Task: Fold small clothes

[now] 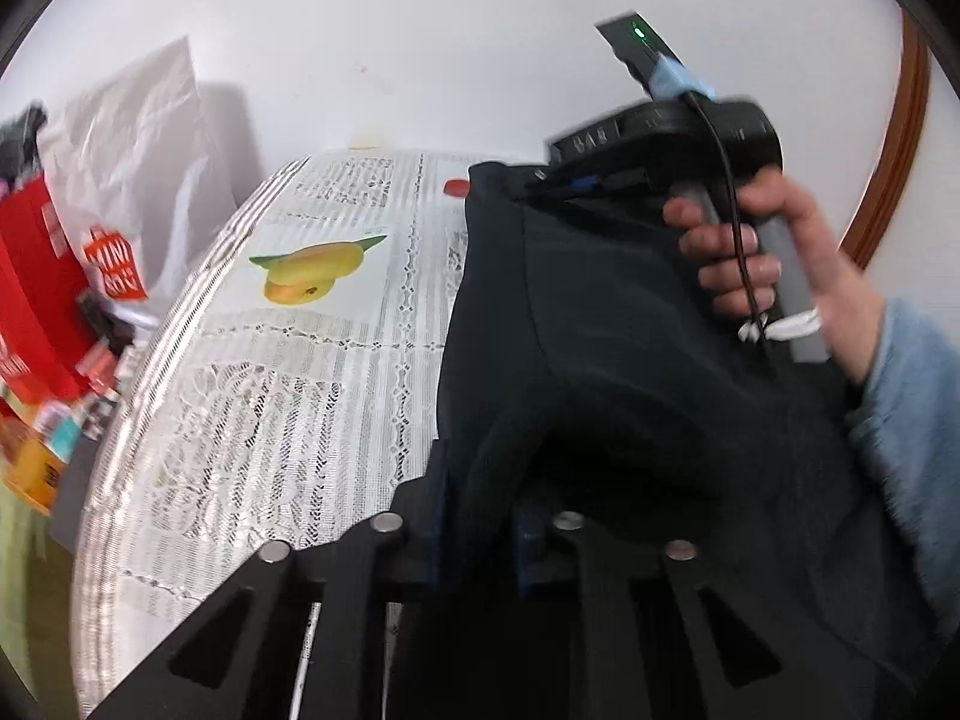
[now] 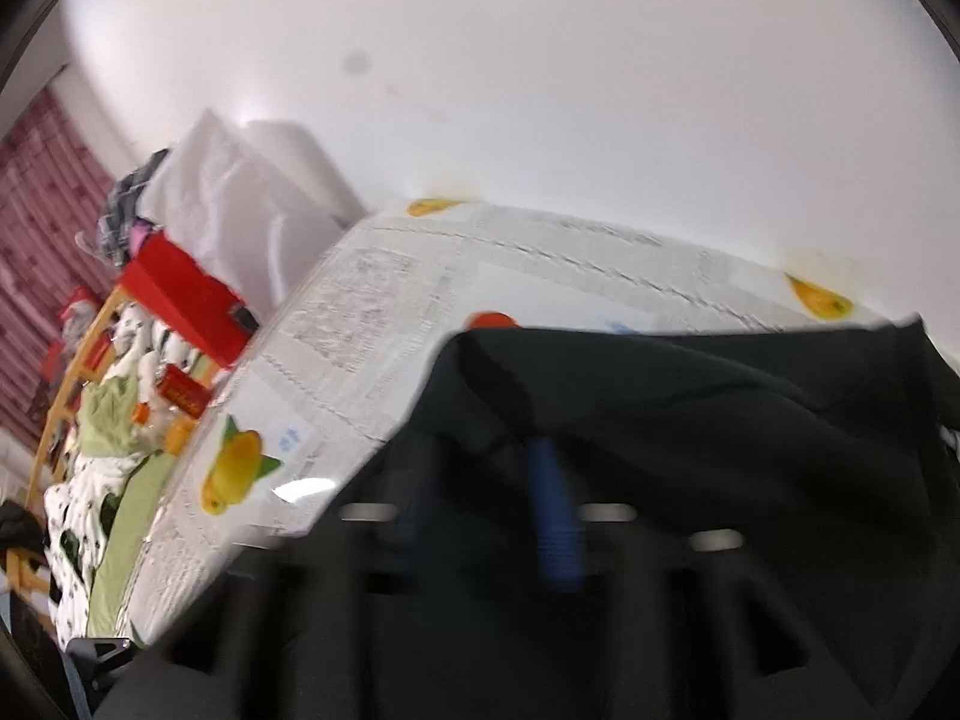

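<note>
While both my claws hold a dark navy garment up off the bench, the cloth hangs between them so that it can be shaken flat before any fold is laid. My left claw is pinched tight on a bunched ridge of the fabric, its blue-padded fingers pressed against the cloth on either side. My right claw, seen from the left wrist camera with my hand wrapped around its grey handle, grips the garment's upper edge, near a corner; from its own blurred camera the right claw shows one blue finger against the dark cloth, and it looks pressed together on the fabric, though motion blur hides the exact gap. Holding by two points along the top appears meant to let the weight of the garment pull out its creases above the lace-patterned cover with printed yellow fruit. To the side sit a red box and a white shopping bag, well apart from the work. By my reckoning the folding itself has not yet begun.
</note>
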